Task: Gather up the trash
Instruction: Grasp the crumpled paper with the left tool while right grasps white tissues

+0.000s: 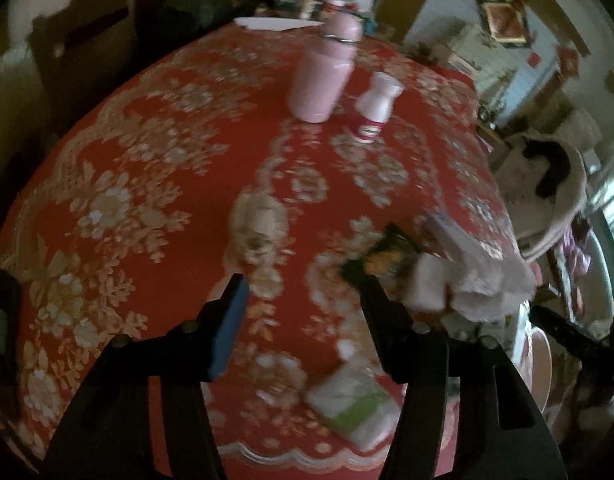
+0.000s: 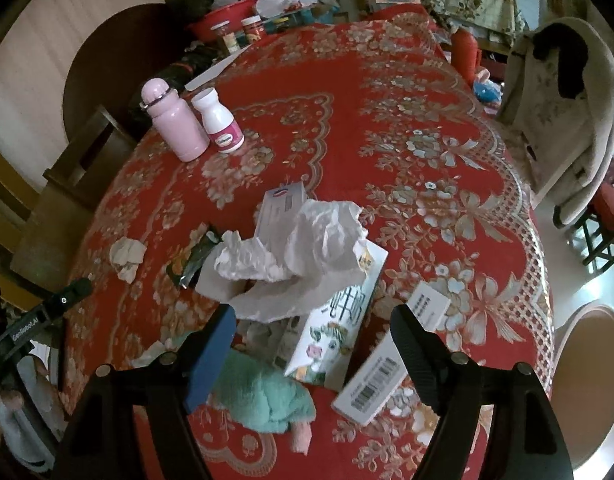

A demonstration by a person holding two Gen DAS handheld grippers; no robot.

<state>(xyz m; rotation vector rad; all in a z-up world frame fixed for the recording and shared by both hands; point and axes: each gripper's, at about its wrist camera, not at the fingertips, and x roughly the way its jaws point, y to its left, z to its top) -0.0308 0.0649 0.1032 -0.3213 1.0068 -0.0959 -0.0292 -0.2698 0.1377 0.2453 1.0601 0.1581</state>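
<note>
Hovering over the red counter (image 2: 407, 128), both the left gripper (image 1: 303, 296) and right gripper (image 2: 311, 320) are spread and hold nothing. Crumpled white paper (image 2: 299, 248) half hides the boxes (image 2: 331, 332); the left view is blurry.

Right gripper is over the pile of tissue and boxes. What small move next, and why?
Probably ease the right gripper down and forward onto the crumpled white tissue. Its jaws stand open with nothing clamped, and the tissue lies loose on top of the boxes just ahead of the fingertips, so it looks like the easiest piece to take first.
</note>
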